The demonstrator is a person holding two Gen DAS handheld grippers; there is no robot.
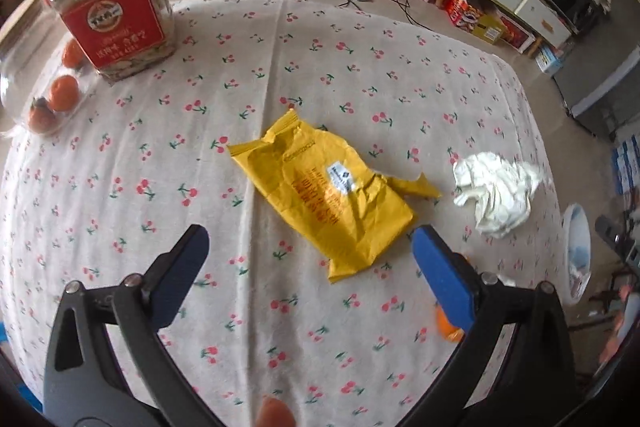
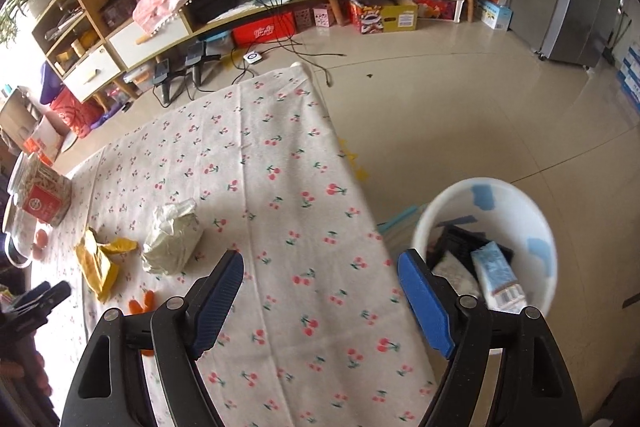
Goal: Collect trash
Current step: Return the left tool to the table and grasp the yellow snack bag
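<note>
Black fingers with blue pads are seen at the bottom of both views. On the left gripper (image 1: 310, 255) the fingers are spread wide and nothing is held between them. It is held above the table with the white cloth printed with red cherries (image 1: 160, 167). Just past its tips, a crumpled yellow paper snack bag (image 1: 336, 195) is laid flat on the cloth. A scrunched-up white tissue (image 1: 498, 193) is found near the bag, closer to the table edge. A clear plastic jar with a red label (image 1: 114, 7) is stood at the far corner, with small orange fruits (image 1: 62, 93) beside it.

The right gripper (image 2: 320, 291) is also opened wide and empty, over the table edge. A round white plastic trash bin (image 2: 544, 223) is set on the floor beside the table, with some packets inside.
</note>
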